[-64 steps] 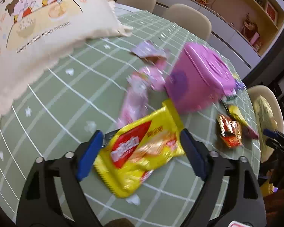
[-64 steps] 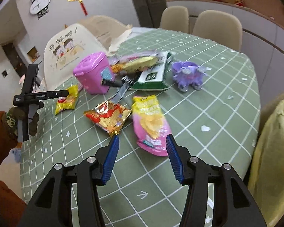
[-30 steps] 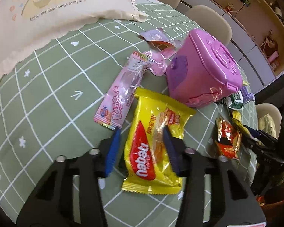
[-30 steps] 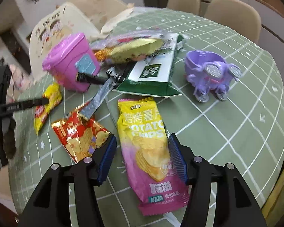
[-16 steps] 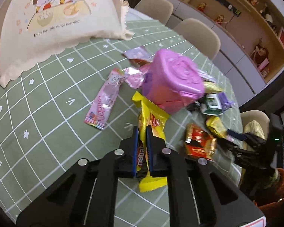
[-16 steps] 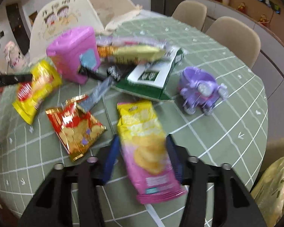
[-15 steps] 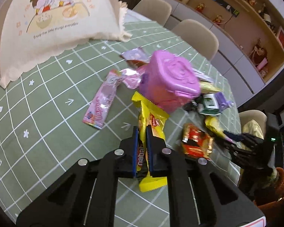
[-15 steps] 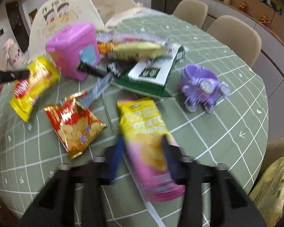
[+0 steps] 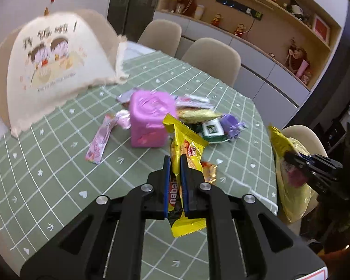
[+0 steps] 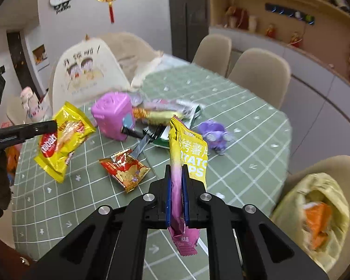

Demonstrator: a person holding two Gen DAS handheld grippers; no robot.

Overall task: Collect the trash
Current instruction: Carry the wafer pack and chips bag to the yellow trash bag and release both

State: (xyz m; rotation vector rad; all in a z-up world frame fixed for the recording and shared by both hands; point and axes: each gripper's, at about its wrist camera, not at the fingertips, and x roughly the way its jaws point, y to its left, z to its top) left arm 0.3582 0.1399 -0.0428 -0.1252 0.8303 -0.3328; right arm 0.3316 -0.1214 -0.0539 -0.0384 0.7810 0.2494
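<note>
- The yellow packet, flat on the table earlier, is now hanging above it, pinched in the left gripper.
- The chip bag is likewise hanging lifted, the right gripper having just closed on it.

The right gripper is showing blurred at the frame's edge, its jaws indiscernible; the yellow bag is smearing, its orange contents unidentifiable.
</note>
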